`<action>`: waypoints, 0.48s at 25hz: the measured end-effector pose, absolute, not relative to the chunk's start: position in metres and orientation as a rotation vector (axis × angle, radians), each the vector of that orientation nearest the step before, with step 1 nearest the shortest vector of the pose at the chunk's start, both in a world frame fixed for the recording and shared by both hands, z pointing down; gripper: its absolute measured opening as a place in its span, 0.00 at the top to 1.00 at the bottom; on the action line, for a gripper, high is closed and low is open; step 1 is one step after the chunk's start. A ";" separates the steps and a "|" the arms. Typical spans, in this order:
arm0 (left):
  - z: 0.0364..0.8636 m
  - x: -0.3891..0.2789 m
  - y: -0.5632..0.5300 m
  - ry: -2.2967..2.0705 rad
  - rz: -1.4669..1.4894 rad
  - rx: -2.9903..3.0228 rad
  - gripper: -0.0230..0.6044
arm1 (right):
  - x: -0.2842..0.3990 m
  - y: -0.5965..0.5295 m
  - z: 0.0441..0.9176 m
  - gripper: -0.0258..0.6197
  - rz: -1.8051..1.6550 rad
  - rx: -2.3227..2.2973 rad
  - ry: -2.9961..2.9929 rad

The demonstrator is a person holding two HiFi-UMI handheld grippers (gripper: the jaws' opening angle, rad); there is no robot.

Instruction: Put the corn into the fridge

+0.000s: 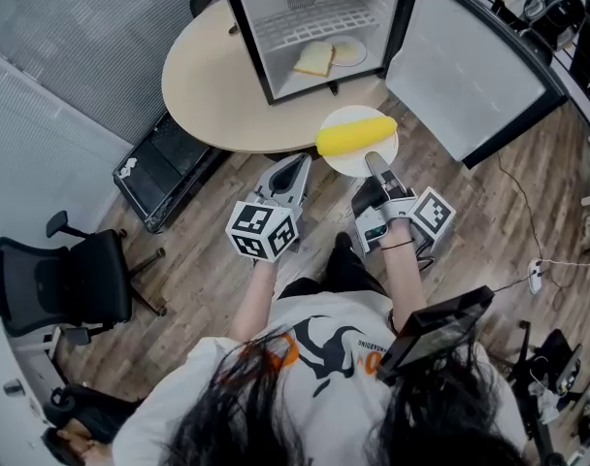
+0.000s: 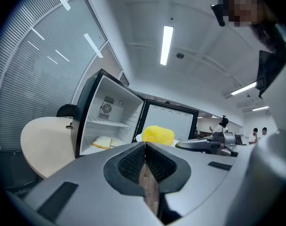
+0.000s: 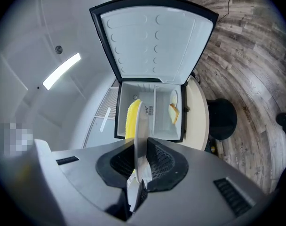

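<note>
A yellow corn cob (image 1: 356, 135) lies on a small white plate (image 1: 348, 166). My right gripper (image 1: 376, 161) is shut on the plate's near rim and holds it level in front of the table. In the right gripper view the plate (image 3: 140, 135) stands edge-on between the jaws, with the corn (image 3: 132, 119) on its left. The mini fridge (image 1: 245, 37) stands on the round table (image 1: 203, 76), its door (image 1: 465, 71) swung wide open. My left gripper (image 1: 297, 163) is shut and empty, just left of the plate. In the left gripper view the corn (image 2: 158, 134) shows beyond the jaw tips.
Inside the fridge lie a bread slice (image 1: 314, 58) and a small plate (image 1: 350, 51) under a wire shelf. A black case (image 1: 169, 168) sits on the floor under the table. An office chair (image 1: 62, 280) stands at the left. Cables run over the wooden floor at the right.
</note>
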State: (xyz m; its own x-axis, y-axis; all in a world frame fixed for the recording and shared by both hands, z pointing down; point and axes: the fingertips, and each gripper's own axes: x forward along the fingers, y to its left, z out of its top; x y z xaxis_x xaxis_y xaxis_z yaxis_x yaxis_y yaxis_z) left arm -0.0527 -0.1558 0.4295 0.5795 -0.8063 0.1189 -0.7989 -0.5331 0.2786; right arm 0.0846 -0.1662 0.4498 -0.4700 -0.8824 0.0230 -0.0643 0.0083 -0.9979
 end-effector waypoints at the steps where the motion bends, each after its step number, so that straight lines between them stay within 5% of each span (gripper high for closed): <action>1: 0.430 -0.051 -0.162 -1.319 -0.035 2.506 0.94 | 0.087 -0.173 0.449 0.90 -1.537 -0.989 1.615; 12: 0.433 -0.042 -0.237 -1.410 -0.029 2.453 0.94 | 0.098 -0.259 0.450 0.90 -1.585 -0.950 1.663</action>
